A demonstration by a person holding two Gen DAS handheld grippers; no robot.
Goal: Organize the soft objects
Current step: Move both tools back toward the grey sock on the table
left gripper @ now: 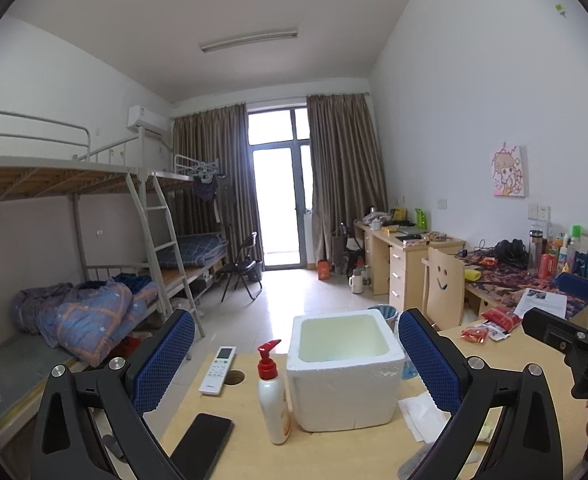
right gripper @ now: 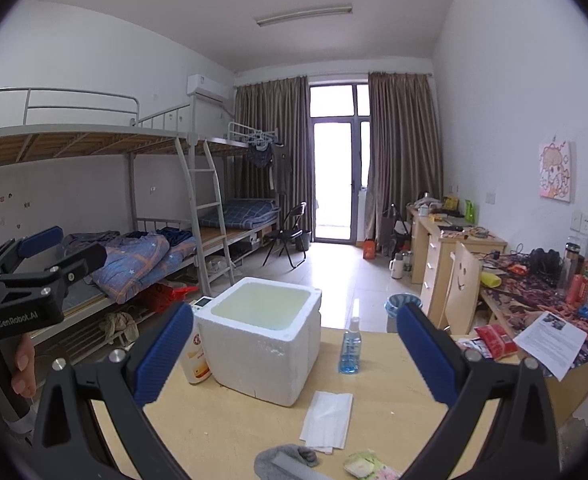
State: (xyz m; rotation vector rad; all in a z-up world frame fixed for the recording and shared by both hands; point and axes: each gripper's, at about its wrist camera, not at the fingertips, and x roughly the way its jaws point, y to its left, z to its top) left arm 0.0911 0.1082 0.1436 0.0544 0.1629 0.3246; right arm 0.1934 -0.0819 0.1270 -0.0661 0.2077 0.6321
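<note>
A white foam box (left gripper: 346,392) (right gripper: 253,360) stands open on the wooden table (right gripper: 394,400), and I cannot see anything inside it. Near the table's front edge lie a grey sock (right gripper: 285,462), a folded white tissue (right gripper: 328,420) (left gripper: 422,416) and a small green-white packet (right gripper: 366,466). My left gripper (left gripper: 296,320) is open wide, nothing between its blue pads, with the box straight ahead. My right gripper (right gripper: 294,312) is open just as wide and holds nothing, the box ahead and slightly left. Each gripper shows at the edge of the other's view, held side by side.
Left of the box stand a red-pump lotion bottle (left gripper: 271,396), a remote (left gripper: 218,370) and a black phone (left gripper: 201,446). A blue spray bottle (right gripper: 350,346) is to its right. Red snack packets (right gripper: 494,340), a paper sheet (right gripper: 550,338) and a smiley-face chair (right gripper: 460,284) are beyond.
</note>
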